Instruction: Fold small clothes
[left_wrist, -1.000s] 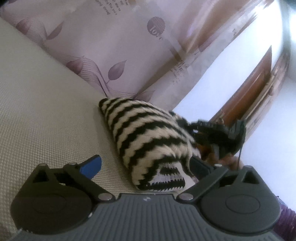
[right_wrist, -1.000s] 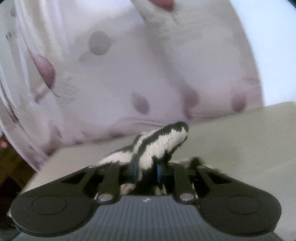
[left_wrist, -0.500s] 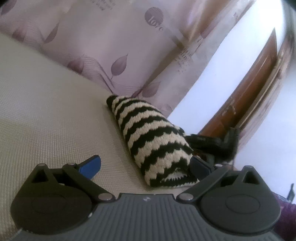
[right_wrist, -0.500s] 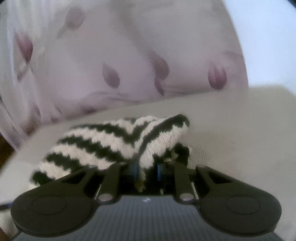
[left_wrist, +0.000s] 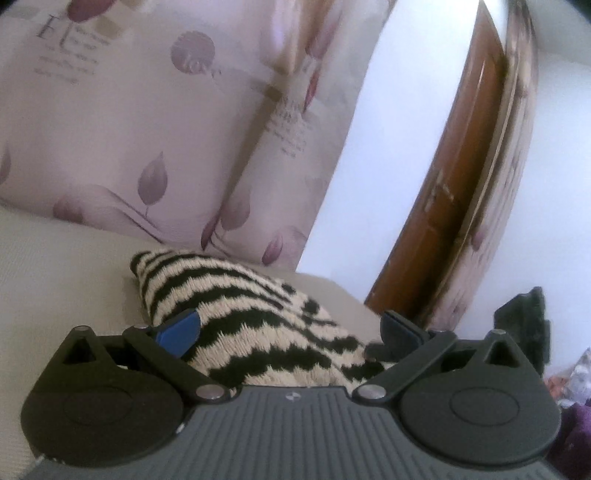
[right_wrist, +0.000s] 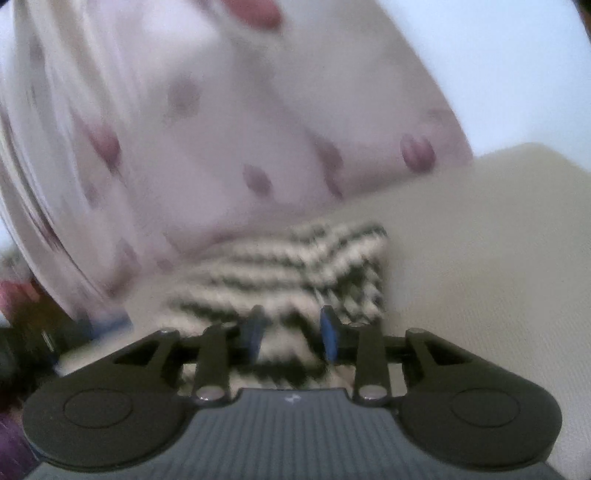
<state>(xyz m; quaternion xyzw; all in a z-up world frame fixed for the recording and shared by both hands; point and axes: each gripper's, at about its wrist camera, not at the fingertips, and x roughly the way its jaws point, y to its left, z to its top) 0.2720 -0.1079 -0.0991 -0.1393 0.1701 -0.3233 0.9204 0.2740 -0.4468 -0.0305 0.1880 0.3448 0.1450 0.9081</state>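
A small black-and-cream striped knit garment (left_wrist: 255, 314) lies folded on a beige cushion (left_wrist: 55, 280). My left gripper (left_wrist: 291, 328) is open, its blue fingers wide apart on either side of the garment's near end. In the right wrist view, which is blurred, the same garment (right_wrist: 295, 266) lies just beyond my right gripper (right_wrist: 291, 332). Its jaws stand apart, a short gap between the blue pads, with knit between them and nothing clamped.
A pale curtain with purple leaf print (left_wrist: 155, 129) hangs behind the cushion. A brown wooden door (left_wrist: 454, 192) and white wall stand to the right. The cushion's edge drops off at the right, with dark purple cloth (left_wrist: 576, 435) below.
My right gripper has opened and let go of the garment, which has dropped flat onto the cushion. My left gripper has moved in so its open fingers straddle the garment's end.
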